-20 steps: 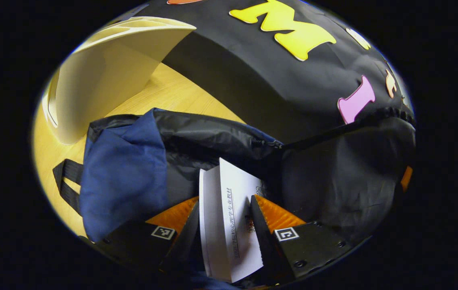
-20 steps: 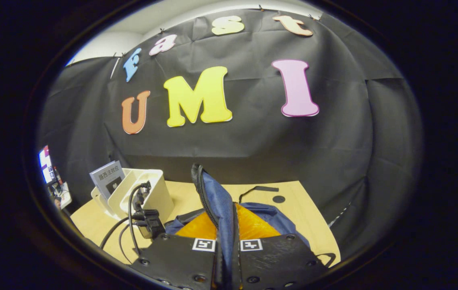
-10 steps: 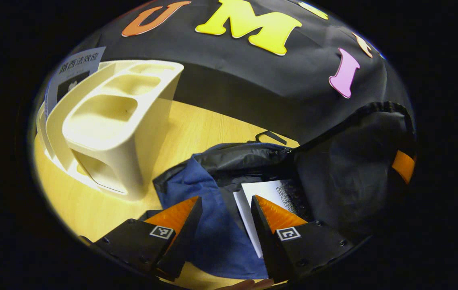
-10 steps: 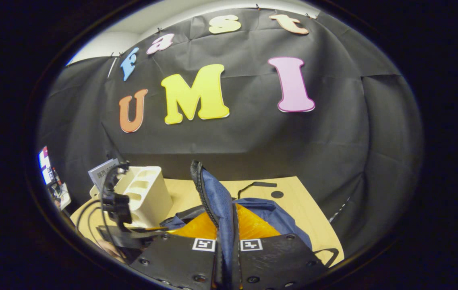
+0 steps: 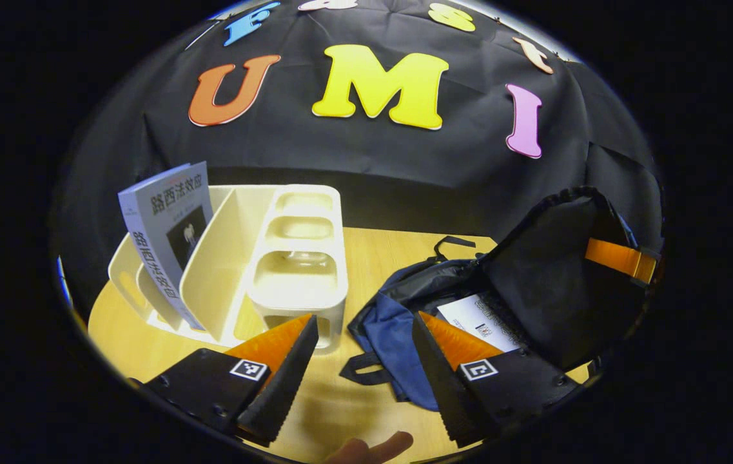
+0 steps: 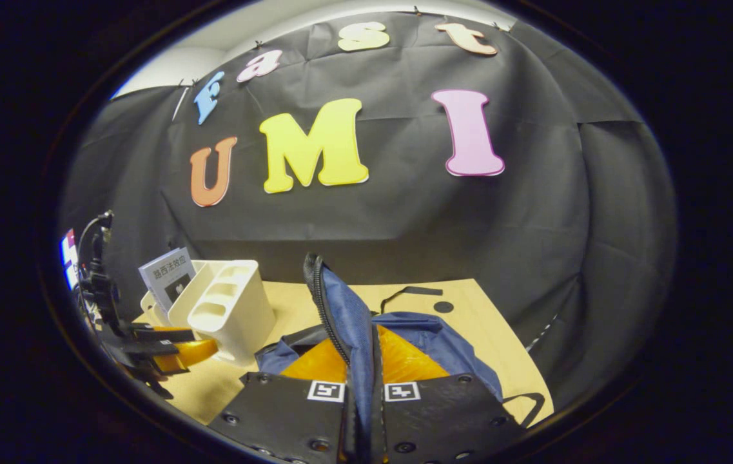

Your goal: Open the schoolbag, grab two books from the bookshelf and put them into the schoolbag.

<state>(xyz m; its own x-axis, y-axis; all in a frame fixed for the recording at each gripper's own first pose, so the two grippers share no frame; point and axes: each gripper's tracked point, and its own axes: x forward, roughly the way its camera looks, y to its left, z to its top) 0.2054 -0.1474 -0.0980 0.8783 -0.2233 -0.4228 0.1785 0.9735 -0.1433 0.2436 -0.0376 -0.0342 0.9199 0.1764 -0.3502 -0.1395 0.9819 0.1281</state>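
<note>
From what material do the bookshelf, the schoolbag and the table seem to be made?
The bookshelf looks like moulded cream plastic: smooth, matt, with rounded edges. The schoolbag seems woven blue fabric with a thin black lining that creases and shines slightly, probably nylon. The table shows pale wood grain, though it may be laminate.

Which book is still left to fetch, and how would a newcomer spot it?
On the wooden table stands a cream bookshelf. In its outer slot, farthest from the schoolbag, leans a grey book, the sole upright one; the white book lies inside the bag.
</note>
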